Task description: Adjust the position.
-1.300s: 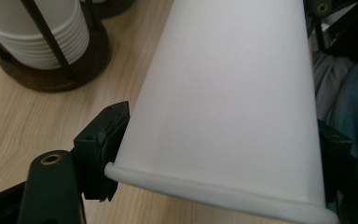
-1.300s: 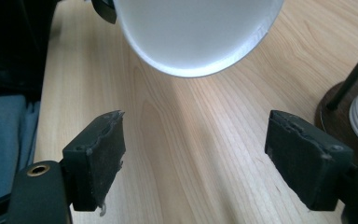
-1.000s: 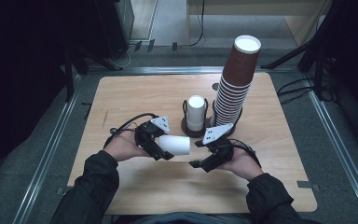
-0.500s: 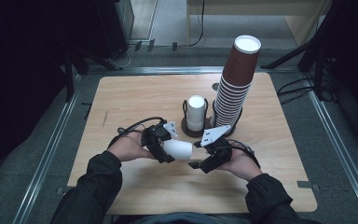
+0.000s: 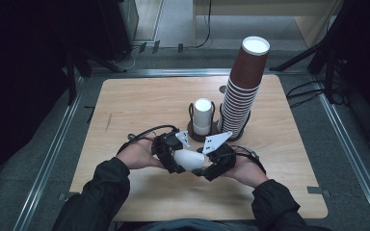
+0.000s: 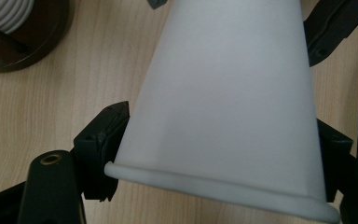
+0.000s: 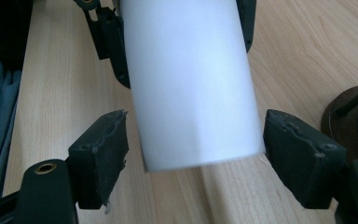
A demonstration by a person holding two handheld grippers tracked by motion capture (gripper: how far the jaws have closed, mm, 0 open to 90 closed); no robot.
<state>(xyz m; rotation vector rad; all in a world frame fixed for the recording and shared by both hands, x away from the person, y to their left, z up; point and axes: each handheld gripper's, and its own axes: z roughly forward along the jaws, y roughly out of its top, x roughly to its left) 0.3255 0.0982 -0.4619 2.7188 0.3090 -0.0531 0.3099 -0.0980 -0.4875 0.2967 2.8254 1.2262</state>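
My left gripper point(image 5: 172, 155) clamps the rim end of a white paper cup point(image 5: 189, 160) lying sideways above the wooden table point(image 5: 139, 103); my right gripper point(image 5: 211, 163) straddles its base, jaws wide, not yet gripping

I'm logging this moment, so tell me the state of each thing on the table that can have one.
White cup: on its side, held off the table between both grippers.
Left gripper: shut on the white cup near its rim.
Right gripper: open, jaws either side of the cup's narrow end.
Brown cup stack: upright, tall.
Short white cup stack: upright in its holder.
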